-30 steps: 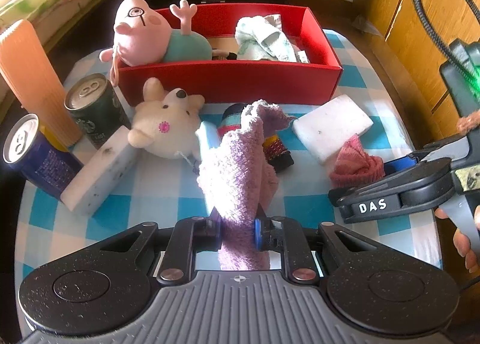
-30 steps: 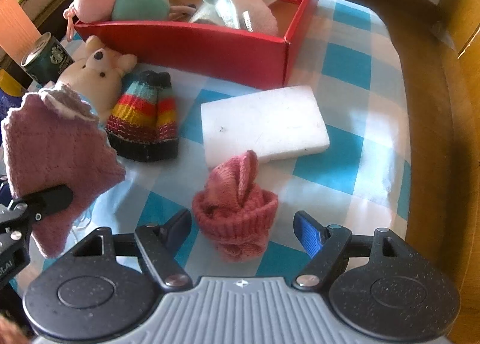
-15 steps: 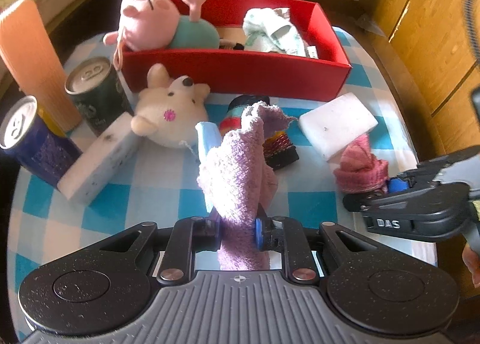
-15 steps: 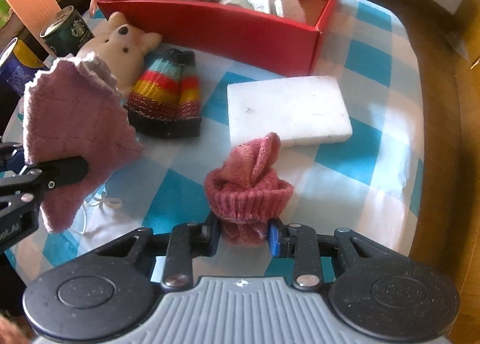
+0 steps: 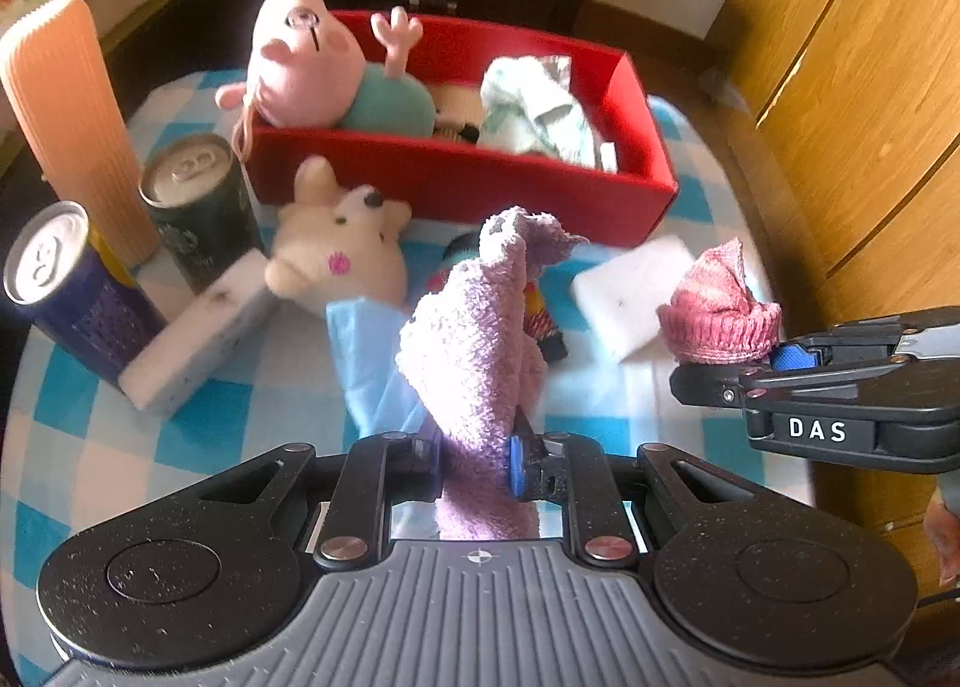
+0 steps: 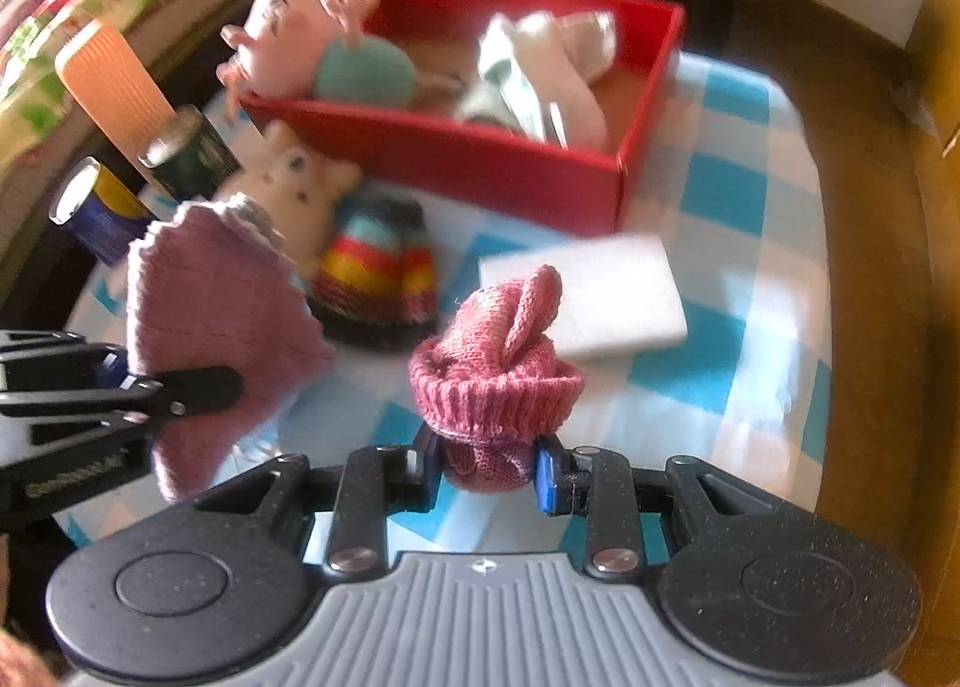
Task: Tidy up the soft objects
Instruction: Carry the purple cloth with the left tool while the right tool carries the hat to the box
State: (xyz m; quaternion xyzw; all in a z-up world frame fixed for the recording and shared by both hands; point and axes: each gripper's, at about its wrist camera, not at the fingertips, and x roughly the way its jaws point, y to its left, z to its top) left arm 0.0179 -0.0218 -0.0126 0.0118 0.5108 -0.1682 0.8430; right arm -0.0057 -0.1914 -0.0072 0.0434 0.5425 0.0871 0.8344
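My left gripper (image 5: 477, 456) is shut on a lilac towel cloth (image 5: 480, 321), which stands up above the checked table; the right wrist view shows it as a pink knit-textured cloth (image 6: 210, 321) at the left. My right gripper (image 6: 486, 471) is shut on a pink knitted hat (image 6: 498, 363), lifted off the table; the hat (image 5: 717, 303) shows at the right of the left wrist view. A red box (image 5: 456, 183) at the back holds a pink pig plush (image 5: 312, 69) and a pale green cloth (image 5: 534, 111). A cream bear plush (image 5: 342, 249) and a striped hat (image 6: 378, 273) lie in front of it.
A white sponge block (image 6: 600, 291) lies right of the striped hat, another sponge (image 5: 192, 333) at the left. Two cans (image 5: 198, 207) (image 5: 66, 291) and an orange ribbed cylinder (image 5: 72, 117) stand at the left edge. Wooden cabinets (image 5: 840, 87) rise to the right.
My right gripper closed on the pink knitted hat and lifted it off the table. The left gripper kept hold of the lilac cloth and barely moved.
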